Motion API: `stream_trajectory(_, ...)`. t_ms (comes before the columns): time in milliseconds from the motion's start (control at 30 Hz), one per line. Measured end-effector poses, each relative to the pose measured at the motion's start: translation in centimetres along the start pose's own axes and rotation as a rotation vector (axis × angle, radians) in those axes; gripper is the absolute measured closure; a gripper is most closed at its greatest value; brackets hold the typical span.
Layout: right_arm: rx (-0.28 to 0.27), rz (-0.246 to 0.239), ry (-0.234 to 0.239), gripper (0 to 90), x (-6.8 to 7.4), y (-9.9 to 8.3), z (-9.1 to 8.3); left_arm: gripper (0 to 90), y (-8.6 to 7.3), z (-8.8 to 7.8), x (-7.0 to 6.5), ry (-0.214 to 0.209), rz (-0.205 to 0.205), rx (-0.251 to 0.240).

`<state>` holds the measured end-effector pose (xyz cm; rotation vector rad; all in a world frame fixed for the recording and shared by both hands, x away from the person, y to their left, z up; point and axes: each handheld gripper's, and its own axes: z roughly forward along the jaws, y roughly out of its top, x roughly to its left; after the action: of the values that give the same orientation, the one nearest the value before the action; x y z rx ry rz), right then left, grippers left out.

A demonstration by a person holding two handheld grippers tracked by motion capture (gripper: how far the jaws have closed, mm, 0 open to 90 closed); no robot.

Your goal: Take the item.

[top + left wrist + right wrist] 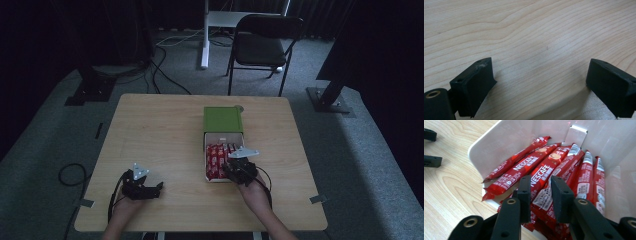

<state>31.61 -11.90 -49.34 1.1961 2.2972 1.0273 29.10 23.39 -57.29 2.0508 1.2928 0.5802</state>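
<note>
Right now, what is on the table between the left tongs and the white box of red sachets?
Nothing: the high view shows only bare wood tabletop between the left tongs and the box of sachets.

A light wooden table (150,145) with a pale grain stands on grey carpet. Directly on its top, right of the middle, lies an open white box (222,138) whose green lid (223,119) is folded back toward the far edge. The box holds red Nescafé sachets (216,159) packed side by side, their lengths running along the box. A small round object (239,108), too small to identify, sits just beyond the lid's far corner. Elsewhere the tabletop shows bare wood.
</note>
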Motion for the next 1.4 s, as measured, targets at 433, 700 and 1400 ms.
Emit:
stream_trajectory(433,-0.044,-0.005,-0.011,74.7,-0.2,0.4,-1.2,8.6,0.0,0.0,0.0,0.000,-0.003,-0.003)
stream_trajectory(700,-0.084,-0.017,-0.019,84.3,-0.5,1.0,-2.6,8.6,0.0,0.0,0.0,0.000,0.001,0.001)
stream_trajectory(1400,-0.166,-0.054,0.011,85.8,-0.3,2.4,-6.1,8.6,0.0,0.0,0.0,-0.001,0.000,0.001)
